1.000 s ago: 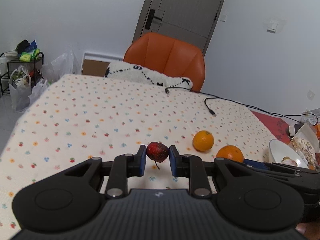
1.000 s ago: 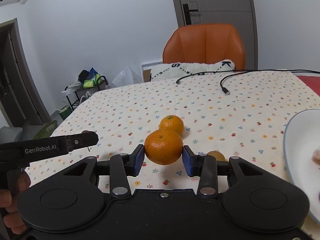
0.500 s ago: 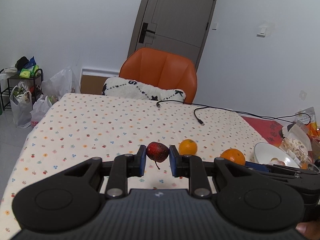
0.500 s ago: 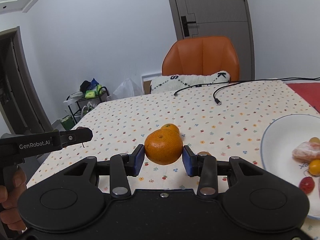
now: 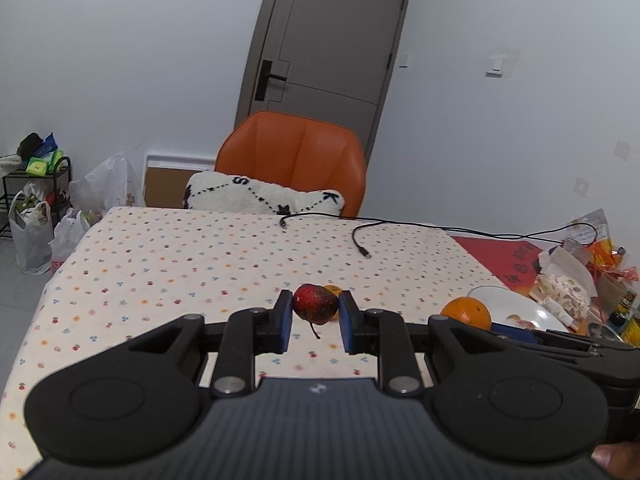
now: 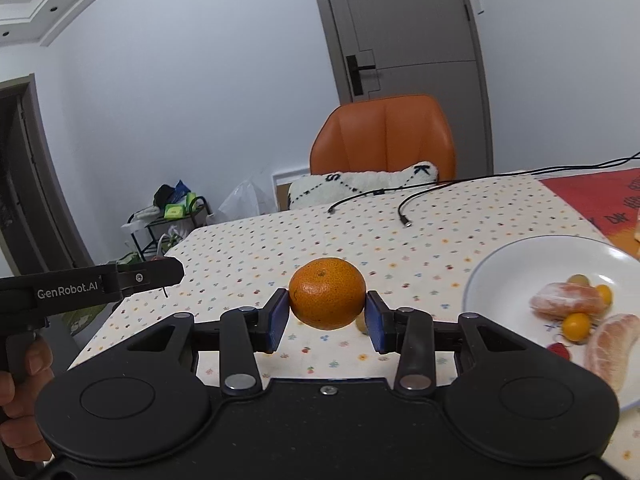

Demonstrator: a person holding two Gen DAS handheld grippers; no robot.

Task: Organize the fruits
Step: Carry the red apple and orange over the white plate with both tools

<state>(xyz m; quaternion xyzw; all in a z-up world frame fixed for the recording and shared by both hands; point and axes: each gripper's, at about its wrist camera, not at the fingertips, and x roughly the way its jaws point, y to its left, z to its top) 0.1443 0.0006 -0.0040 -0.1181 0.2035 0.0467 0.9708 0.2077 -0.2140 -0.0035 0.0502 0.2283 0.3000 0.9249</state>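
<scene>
Plate (image 6: pixel 516 256) right on table (image 6: pixel 440 216) (fruit pieces inside), chair (image 6: pixel 384 136) behind

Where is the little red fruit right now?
The little red fruit is pinched in the left tool, held up above the dotted tablecloth; the white plate sits off to its right.

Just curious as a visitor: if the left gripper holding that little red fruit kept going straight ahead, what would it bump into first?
Probably the orange lying on the table just behind the red fruit in the left gripper; depth is hard to judge.
</scene>
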